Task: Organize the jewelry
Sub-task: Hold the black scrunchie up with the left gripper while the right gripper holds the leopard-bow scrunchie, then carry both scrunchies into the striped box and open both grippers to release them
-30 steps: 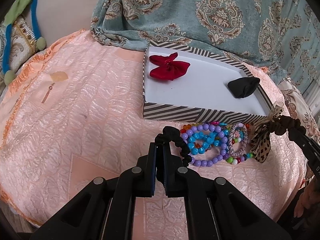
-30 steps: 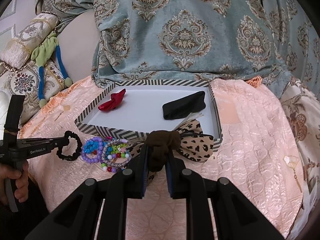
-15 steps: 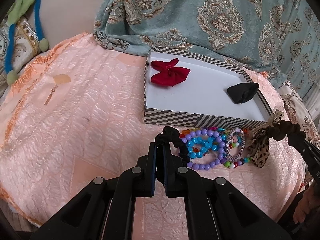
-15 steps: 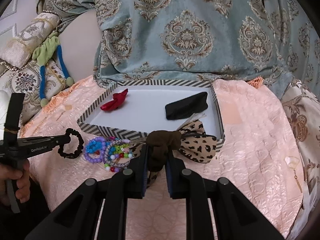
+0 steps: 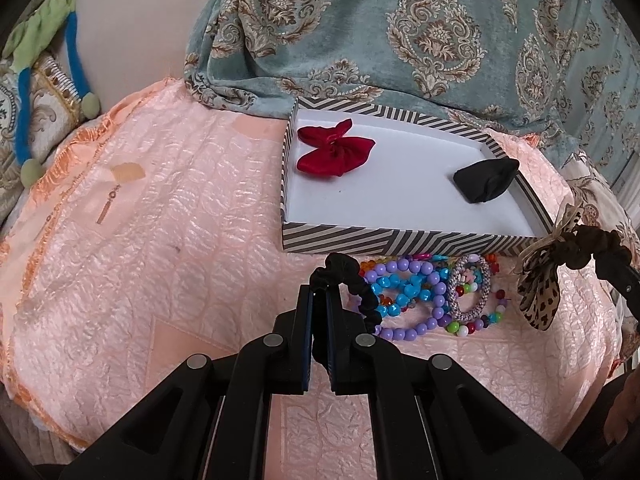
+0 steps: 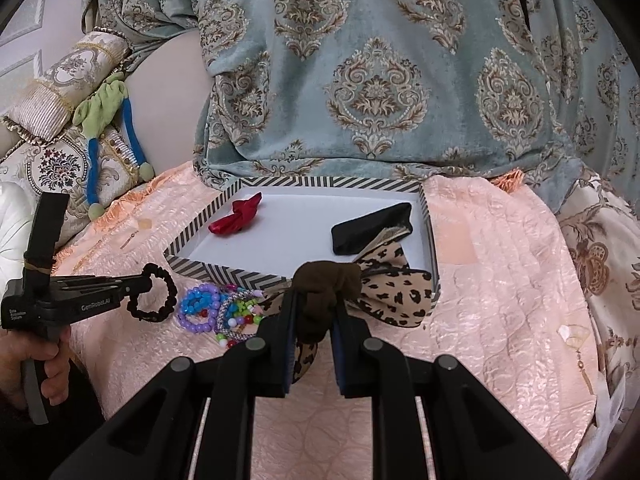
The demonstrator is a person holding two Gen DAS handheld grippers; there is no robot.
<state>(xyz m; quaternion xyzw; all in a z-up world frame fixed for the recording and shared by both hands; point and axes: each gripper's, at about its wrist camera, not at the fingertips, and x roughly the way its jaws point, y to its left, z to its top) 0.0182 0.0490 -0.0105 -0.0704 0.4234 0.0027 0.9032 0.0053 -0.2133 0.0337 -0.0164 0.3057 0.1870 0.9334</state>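
My left gripper is shut on a black scrunchie that loops up and to the right, above a pile of beaded bracelets on the pink quilt. My right gripper is shut on the brown scrunchie of a leopard-print bow, held over the near right corner of the striped box. Inside the box lie a red bow and a black hair piece. From the right wrist view, the left gripper with its black scrunchie is at the left.
A pink quilted cover spreads over the surface, with a small gold earring at left and a fan-shaped charm at right. Blue patterned fabric hangs behind the box. Cushions sit at far left. A hand holds the left gripper.
The box and bracelets have slid slightly lower in the left wrist view. Both grips hold as before.
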